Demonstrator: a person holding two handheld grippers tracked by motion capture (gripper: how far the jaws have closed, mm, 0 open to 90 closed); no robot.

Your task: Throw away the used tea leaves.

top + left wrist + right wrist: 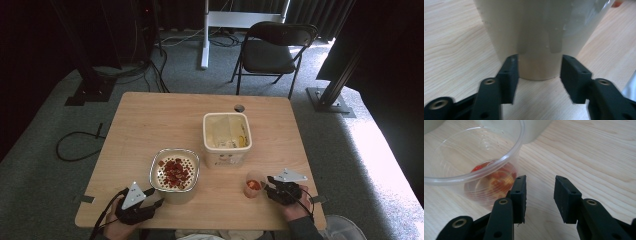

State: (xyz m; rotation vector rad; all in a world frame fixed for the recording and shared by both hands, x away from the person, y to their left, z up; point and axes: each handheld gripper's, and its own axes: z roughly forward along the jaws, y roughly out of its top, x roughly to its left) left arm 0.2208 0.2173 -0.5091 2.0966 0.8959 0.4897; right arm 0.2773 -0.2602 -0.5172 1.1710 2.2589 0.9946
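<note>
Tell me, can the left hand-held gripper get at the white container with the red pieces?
Probably yes. The left hand-held gripper sits right at the white container's base, jaws standing open to either side of its lower wall, bare wood table around.

Lab or studio recording space: grey carpet floor (45, 165), black curtains at 12 o'clock, metal rig legs (90, 85) at 10 and 2 o'clock, loose cables (75, 145), folding chair (272, 50) behind small wooden table (150, 120).
</note>
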